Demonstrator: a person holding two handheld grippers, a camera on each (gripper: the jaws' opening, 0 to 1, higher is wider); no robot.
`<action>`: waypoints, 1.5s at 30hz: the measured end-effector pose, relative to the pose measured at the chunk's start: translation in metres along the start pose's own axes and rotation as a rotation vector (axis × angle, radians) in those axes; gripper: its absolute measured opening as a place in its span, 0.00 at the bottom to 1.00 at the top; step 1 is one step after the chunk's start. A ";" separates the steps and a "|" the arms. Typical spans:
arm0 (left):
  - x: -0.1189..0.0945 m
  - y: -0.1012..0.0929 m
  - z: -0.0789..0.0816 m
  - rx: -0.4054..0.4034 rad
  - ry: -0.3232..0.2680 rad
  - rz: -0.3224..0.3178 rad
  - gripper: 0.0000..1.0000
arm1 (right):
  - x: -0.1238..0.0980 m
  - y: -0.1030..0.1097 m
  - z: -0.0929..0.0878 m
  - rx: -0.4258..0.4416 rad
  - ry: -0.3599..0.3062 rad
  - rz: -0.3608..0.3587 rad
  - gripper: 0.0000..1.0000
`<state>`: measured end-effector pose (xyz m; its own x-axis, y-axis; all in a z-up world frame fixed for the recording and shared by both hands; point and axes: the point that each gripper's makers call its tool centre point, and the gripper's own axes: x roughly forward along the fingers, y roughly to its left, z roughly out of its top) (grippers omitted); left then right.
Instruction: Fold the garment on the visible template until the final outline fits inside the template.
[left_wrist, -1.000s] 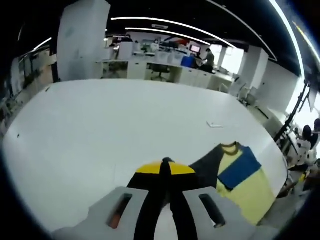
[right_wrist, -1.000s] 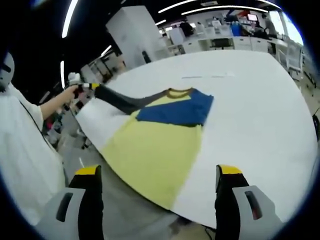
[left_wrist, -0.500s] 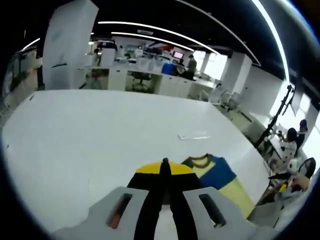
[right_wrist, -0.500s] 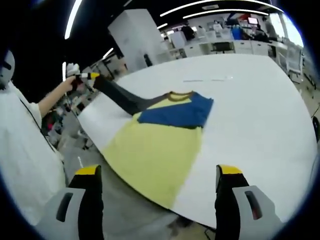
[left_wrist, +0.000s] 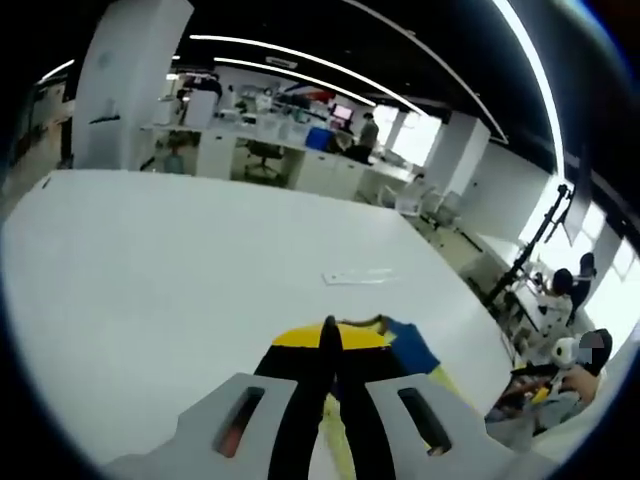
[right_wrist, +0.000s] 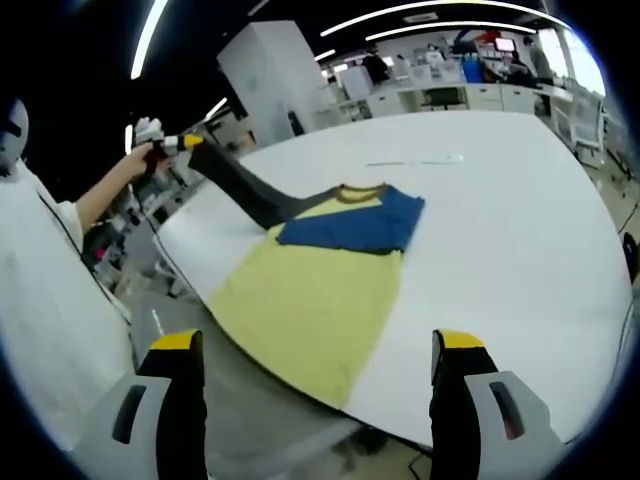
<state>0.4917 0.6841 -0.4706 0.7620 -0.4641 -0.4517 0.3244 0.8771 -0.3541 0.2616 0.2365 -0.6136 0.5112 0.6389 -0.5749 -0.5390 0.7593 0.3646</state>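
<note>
The garment (right_wrist: 310, 290) lies flat on the white table (right_wrist: 510, 230): a yellow body, a blue sleeve (right_wrist: 355, 222) folded across the chest, and a brown collar. Its dark grey sleeve (right_wrist: 240, 185) stretches up and left, off the table, to my left gripper (right_wrist: 178, 143), which a hand holds in the air. In the left gripper view my left gripper (left_wrist: 328, 335) is shut on that dark sleeve, with the garment (left_wrist: 410, 350) beyond its tips. My right gripper (right_wrist: 316, 342) stands open, wide apart, above the garment's near hem at the table edge.
A thin pale strip (right_wrist: 415, 160) lies on the table beyond the collar, also seen as the strip (left_wrist: 357, 276). A person in white (right_wrist: 40, 300) stands at the left. Other people (left_wrist: 575, 290) sit past the table's edge. Office desks (left_wrist: 270, 150) line the far side.
The left gripper has lifted the dark sleeve higher and slightly right, pulling it tauter. The left view has swung, so the garment sits closer behind its jaws. The right gripper holds still.
</note>
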 end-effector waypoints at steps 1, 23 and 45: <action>0.000 -0.002 0.001 0.001 0.000 -0.005 0.00 | 0.000 0.000 0.000 0.000 -0.001 -0.001 0.93; 0.044 -0.112 0.001 -0.003 0.018 -0.184 0.00 | -0.017 0.002 0.000 -0.021 -0.037 -0.008 0.93; 0.067 -0.154 -0.023 -0.011 0.075 -0.240 0.00 | -0.020 0.010 -0.002 -0.027 -0.055 -0.006 0.93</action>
<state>0.4797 0.5153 -0.4646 0.6199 -0.6673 -0.4128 0.4845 0.7394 -0.4675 0.2444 0.2306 -0.5998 0.5502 0.6404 -0.5359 -0.5530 0.7603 0.3409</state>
